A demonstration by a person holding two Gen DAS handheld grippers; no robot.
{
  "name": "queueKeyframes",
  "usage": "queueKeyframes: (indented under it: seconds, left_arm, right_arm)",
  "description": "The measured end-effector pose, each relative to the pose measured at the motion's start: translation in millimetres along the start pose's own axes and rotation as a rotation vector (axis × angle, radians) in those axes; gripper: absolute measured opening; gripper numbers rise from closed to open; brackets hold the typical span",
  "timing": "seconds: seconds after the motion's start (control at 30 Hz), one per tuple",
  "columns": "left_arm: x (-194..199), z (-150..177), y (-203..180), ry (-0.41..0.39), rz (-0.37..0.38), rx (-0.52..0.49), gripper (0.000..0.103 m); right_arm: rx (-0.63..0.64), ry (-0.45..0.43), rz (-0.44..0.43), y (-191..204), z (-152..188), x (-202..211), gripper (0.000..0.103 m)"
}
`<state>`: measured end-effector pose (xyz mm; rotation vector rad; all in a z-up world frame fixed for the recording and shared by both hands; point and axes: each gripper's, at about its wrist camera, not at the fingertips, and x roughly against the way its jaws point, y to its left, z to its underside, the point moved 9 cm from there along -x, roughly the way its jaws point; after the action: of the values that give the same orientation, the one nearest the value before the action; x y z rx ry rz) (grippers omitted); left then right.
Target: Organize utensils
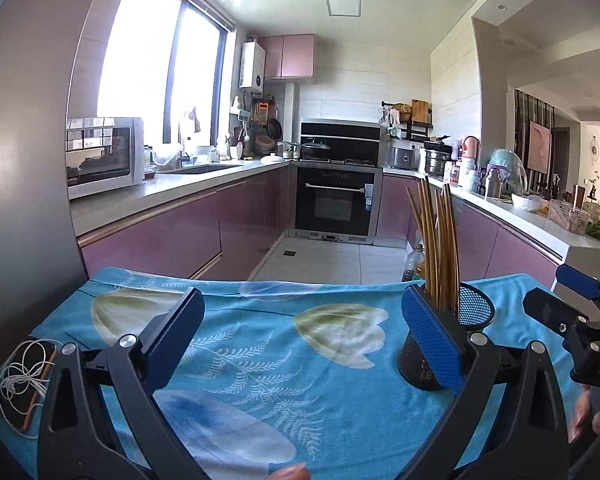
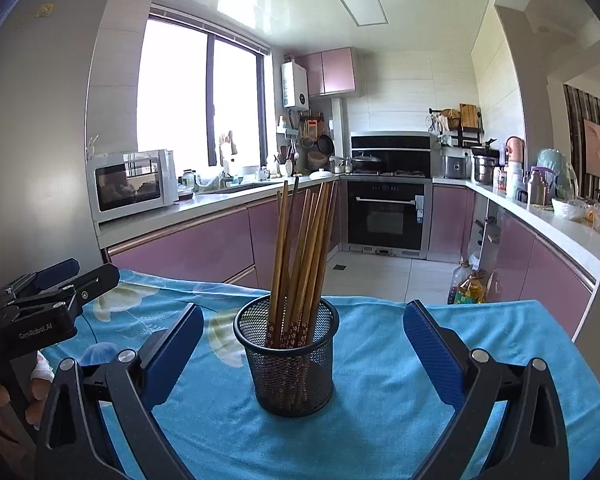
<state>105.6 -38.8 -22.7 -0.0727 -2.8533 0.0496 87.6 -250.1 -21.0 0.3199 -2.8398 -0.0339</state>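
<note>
Right claw (image 2: 303,344) spread wide, gripping nothing, blue pads flanking but clear of black mesh holder (image 2: 287,356). Upright at center on blue floral cloth (image 2: 380,380) over tabletop, packed with wooden chopsticks (image 2: 300,248) fanning toward 12 o'clock. Left claw (image 1: 302,332) likewise wide open and empty above bare cloth; holder at 3 o'clock behind right pad. Phone with white earphones (image 1: 24,384) at 9 o'clock.

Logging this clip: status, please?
Left gripper open, empty. Right gripper open. Chopsticks upright in mesh holder, between right fingers, untouched. Nothing blocking.
</note>
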Motion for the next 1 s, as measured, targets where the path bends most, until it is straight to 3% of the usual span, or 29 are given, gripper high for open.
queueKeyframes:
  seconds: [0.2,1.0]
  left_arm:
    - [14.4,-3.2,0.5,-0.029,-0.005,-0.002,0.097]
    - [43.1,-7.9,7.0,-0.11,-0.021,-0.013,0.097]
  right_arm:
    - [0.017,-0.046,0.014,6.0,-3.2,12.7,0.097]
    - [0.003,-0.068,0.022,10.6,-4.6,20.1,0.097]
